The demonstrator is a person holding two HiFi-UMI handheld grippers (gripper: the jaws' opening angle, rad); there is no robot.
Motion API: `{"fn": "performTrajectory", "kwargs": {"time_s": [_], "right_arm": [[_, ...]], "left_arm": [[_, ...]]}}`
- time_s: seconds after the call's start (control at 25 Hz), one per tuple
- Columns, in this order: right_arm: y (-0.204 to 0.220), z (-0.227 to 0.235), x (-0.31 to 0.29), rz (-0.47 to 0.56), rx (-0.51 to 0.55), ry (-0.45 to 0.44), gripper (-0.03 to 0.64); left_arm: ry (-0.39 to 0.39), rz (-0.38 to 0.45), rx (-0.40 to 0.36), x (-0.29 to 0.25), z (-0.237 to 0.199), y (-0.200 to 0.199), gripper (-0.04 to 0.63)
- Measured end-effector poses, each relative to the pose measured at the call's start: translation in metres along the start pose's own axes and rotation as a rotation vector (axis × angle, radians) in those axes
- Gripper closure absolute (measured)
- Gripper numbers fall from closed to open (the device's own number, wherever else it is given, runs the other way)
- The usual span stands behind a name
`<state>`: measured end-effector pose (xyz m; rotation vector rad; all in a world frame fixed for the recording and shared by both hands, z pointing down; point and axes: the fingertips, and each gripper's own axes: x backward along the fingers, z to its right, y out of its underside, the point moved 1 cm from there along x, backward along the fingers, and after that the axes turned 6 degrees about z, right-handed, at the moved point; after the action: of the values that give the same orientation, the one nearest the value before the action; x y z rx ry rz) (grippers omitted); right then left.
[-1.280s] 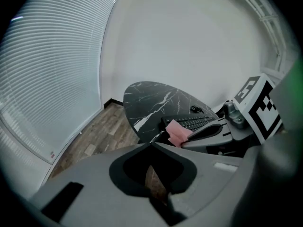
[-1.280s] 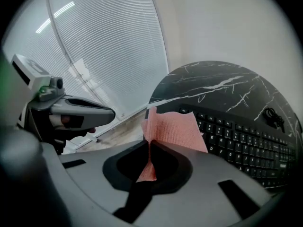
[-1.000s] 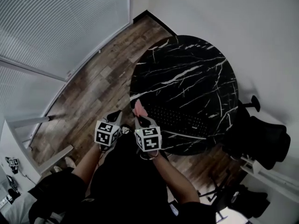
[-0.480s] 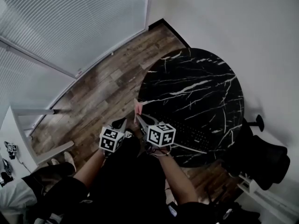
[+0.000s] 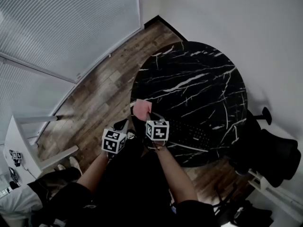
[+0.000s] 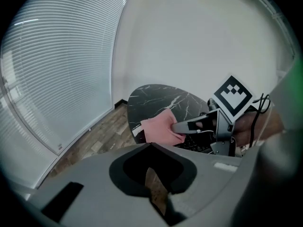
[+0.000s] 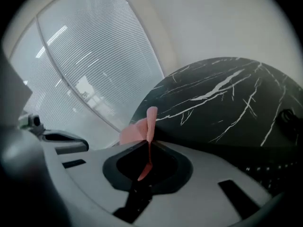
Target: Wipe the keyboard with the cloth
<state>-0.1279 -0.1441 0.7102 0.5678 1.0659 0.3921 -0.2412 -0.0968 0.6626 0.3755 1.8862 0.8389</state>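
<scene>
A black keyboard (image 5: pixel 188 134) lies at the near edge of the round black marble table (image 5: pixel 199 79). My right gripper (image 5: pixel 147 117) is shut on a pink cloth (image 5: pixel 141 109), which hangs over the table's near left rim, just left of the keyboard. In the right gripper view the cloth (image 7: pixel 142 126) stands up from the closed jaws of the right gripper (image 7: pixel 149 143). My left gripper (image 5: pixel 121 125) is lower and off the table's left side, over the floor, jaws together and holding nothing. In the left gripper view it looks at the cloth (image 6: pixel 158 126) and the keyboard (image 6: pixel 199 146).
Wooden floor (image 5: pixel 102 91) surrounds the table on the left. Window blinds (image 5: pixel 61 27) fill the far left, and a white wall runs behind the table. A black chair (image 5: pixel 270 150) stands at the right. A white frame (image 5: pixel 21 138) is low on the left.
The right gripper has carried the cloth slightly forward over the table's rim, and the cloth now shows broader. The left gripper stays low beside it.
</scene>
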Motion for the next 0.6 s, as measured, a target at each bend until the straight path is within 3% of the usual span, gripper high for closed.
{"fn": "performTrajectory", "kwargs": {"time_s": [0.28,0.6], "right_arm": [[0.001,0.000,0.008,-0.032,0.337,0.015,0.609],[0.008,0.025,0.022,-0.011,0.316,0.058,0.609]], "left_arm": [[0.012,-0.028,-0.019,-0.012,0.033,0.003,0.598],[0.018,-0.042,-0.039,-0.019,0.055,0.004,0.598]]}}
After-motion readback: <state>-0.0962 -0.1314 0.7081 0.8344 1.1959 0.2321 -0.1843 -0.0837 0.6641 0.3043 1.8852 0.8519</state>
